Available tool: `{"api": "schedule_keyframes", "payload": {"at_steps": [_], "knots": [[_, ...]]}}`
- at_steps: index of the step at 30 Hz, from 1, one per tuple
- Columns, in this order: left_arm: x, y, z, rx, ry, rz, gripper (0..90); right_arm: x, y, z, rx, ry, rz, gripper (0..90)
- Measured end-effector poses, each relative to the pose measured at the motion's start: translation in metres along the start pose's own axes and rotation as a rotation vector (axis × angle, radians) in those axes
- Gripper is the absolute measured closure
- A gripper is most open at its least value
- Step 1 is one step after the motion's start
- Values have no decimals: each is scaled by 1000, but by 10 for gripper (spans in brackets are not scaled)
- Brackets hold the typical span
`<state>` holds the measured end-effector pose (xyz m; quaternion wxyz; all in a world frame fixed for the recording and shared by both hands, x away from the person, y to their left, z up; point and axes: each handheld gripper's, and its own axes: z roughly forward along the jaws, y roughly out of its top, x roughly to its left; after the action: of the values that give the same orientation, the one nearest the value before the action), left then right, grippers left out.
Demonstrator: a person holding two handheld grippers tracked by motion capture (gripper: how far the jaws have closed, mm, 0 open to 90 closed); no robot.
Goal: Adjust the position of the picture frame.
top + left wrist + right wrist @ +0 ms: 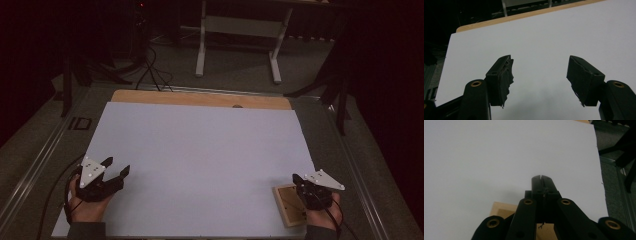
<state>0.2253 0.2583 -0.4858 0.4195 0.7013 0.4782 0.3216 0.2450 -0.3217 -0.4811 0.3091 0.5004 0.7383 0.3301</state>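
Observation:
A small square wooden board [286, 204] lies flat at the near right corner of the white sheet [200, 145] that covers the table. My right gripper [297, 178] hovers over the board's far right part with its jaws shut and nothing between them. In the right gripper view the closed tips [541, 177] point out over the sheet, and the board [502, 210] shows beneath the jaws. My left gripper [116, 166] rests at the near left edge of the sheet, open and empty. Its own view shows the left gripper [540, 59] with only bare white sheet between its jaws.
A strip of wooden tabletop [200, 98] shows beyond the sheet's far edge. Farther back a white-legged table frame [237, 27] stands on the grey floor with cables [152, 70]. Dark stands [340, 95] flank the table, and metal rails [360, 175] run along its sides.

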Motion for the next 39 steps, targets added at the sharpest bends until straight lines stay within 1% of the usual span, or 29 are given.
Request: {"api": "schedule_keyframes", "payload": {"at_steps": [1, 3, 5, 9, 10, 11, 12, 13, 14, 21, 25, 33, 36, 37, 39], "knots": [[0, 0, 0, 0, 2, -4, 369, -2, -2, 1, 11, -11, 6, 895], [0, 0, 0, 0, 3, -4, 369, -3, -3, 1, 16, -14, 12, 895], [0, 0, 0, 3, 3, 2, 372, -8, -6, 2, 32, -26, 33, 896], [-2, 0, 1, 9, 6, 8, 373, -12, -8, 2, 45, -36, 47, 896], [-2, 0, 2, 10, 5, 8, 373, -13, -9, 3, 50, -33, 55, 896], [-1, 0, 2, 10, 6, 8, 373, -15, -11, 6, 69, -25, 61, 896], [-1, 0, 2, 9, 6, 7, 373, -15, -11, 6, 69, -25, 61, 896], [-1, 0, 1, 10, 7, 6, 374, -15, -14, 10, 93, -19, 70, 896], [-1, 0, 1, 9, 9, 5, 374, -15, -14, 10, 93, -19, 70, 896], [-1, 0, 1, 9, 12, 5, 375, -17, -18, 15, 145, -15, 82, 895], [-1, 0, 1, 7, 16, 6, 382, -17, -19, 16, 162, -18, 78, 896], [-2, 0, 3, 10, 21, 11, 385, -15, -17, 17, 167, -32, 76, 897], [-3, 0, 4, 8, 23, 17, 389, -11, -16, 20, 167, -33, 87, 897], [-4, 0, 4, 9, 23, 16, 390, -6, -13, 23, 166, -32, 77, 897], [-4, 0, 5, 12, 24, 19, 390, -4, -11, 25, 168, -33, 67, 897]]}}
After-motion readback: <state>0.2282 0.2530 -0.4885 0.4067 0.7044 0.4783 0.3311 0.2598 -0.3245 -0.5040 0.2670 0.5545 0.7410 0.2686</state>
